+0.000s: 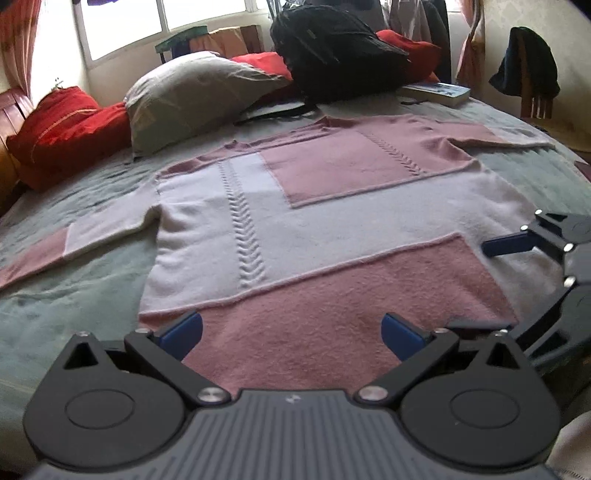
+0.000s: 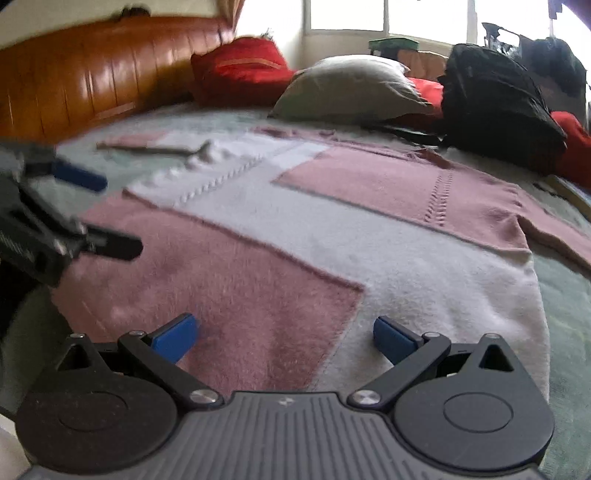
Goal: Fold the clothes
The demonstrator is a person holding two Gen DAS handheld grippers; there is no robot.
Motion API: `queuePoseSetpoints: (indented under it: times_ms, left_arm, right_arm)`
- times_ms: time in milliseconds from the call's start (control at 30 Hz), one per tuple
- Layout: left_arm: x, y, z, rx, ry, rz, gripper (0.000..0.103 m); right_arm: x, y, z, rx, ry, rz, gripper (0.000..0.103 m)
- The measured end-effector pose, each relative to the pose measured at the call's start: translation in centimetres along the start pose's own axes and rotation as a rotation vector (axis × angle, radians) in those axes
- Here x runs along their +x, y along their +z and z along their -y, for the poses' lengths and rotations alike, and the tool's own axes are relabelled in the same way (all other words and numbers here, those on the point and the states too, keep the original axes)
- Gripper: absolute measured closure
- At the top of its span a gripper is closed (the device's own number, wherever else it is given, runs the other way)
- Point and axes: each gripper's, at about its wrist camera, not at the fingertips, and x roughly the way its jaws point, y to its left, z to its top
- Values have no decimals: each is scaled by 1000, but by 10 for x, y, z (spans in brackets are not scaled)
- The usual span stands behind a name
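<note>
One sweater (image 1: 332, 221) lies spread flat on the bed (image 1: 74, 295), face up, pink and white in blocks, with two cabled stripes running down it and both sleeves stretched out to the sides. Two grippers hang over its near hem: the left gripper (image 1: 291, 332) has its blue-padded fingers spread wide over the pink hem panel, holding nothing, and the right gripper (image 2: 286, 334) is likewise wide apart, above the spot where the pink panel meets the white, also empty. Each shows at the edge of the other's view, over the near corners of the sweater. The bed wears a pale green cover. At its far side I count one grey pillow (image 1: 199, 96) lying against the sweater's shoulder end, one red cushion (image 1: 62, 129) to its left with more red bedding behind the pillow and further right, one black backpack (image 1: 340, 48) standing beyond the collar, and one book (image 1: 439, 92) just right of the backpack. A brown wooden headboard (image 2: 92, 70) runs along the left. Bright windows (image 1: 125, 26) fill the far wall, with an orange curtain at the left, and a dark garment (image 1: 528, 66) hangs over a wooden chair at the far right.
</note>
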Motion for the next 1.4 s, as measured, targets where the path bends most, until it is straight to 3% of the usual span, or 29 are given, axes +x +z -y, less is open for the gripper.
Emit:
queuePoseSetpoints:
  times_ms: [200,467,700,933,1067,1167,1333,1400]
  left_arm:
    - [26,-13,8,-22,-61,-114,1]
    - [17,-5,8,-36,-85,-83,1]
    - [19,7,15,8,-99,-63,1]
    - [41,12,21,3,-132,-74,1]
    - [43,7,19,-30,-124,-73,1]
    - [39,8,17,-34,-123,-73,1]
    - [37,7,13,-53,-103,-79,1]
    - [37,6,13,-58,-107,-81,1]
  right_arm:
    - [-17,-17,1,4,-6,-2,0]
    - [-37,-10,23,94,-81,53,0]
    - [-33,-26,50,248,-96,8,0]
    - [-47,-42,40,201,-118,-35,0]
    - [-56,-38,43,215,-107,-23,0]
    - [-57,-25,52,250,-111,43,0]
    - [-32,0,69,250,-156,103,0]
    - [-21,-1,78,278,-156,87,0]
